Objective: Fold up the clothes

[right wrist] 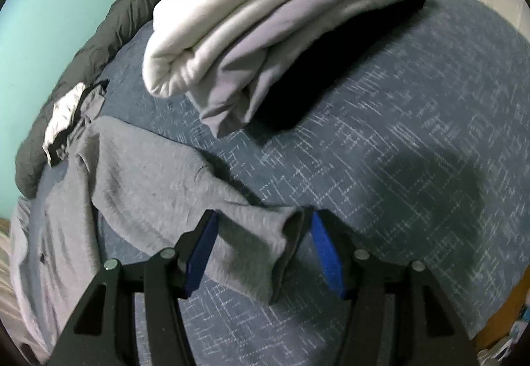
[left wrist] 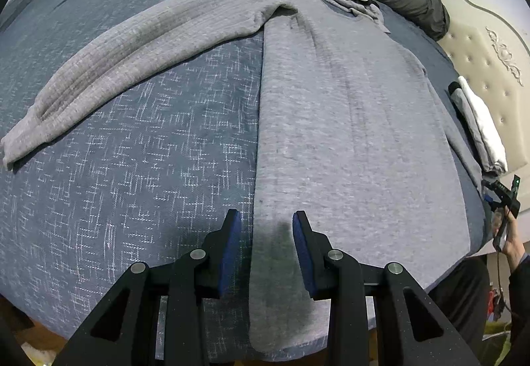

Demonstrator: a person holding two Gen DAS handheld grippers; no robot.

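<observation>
Around the sweater cuff (right wrist: 281, 243), wide-open right gripper (right wrist: 261, 226); left gripper (left wrist: 266, 226) likewise parted.

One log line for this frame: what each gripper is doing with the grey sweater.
left gripper: open over sweater hem | right gripper: open around sleeve cuff | folded stack: beside, apart

folded pile (right wrist: 265, 34) blurred, sweater (left wrist: 347, 134) hem cut off below
</observation>
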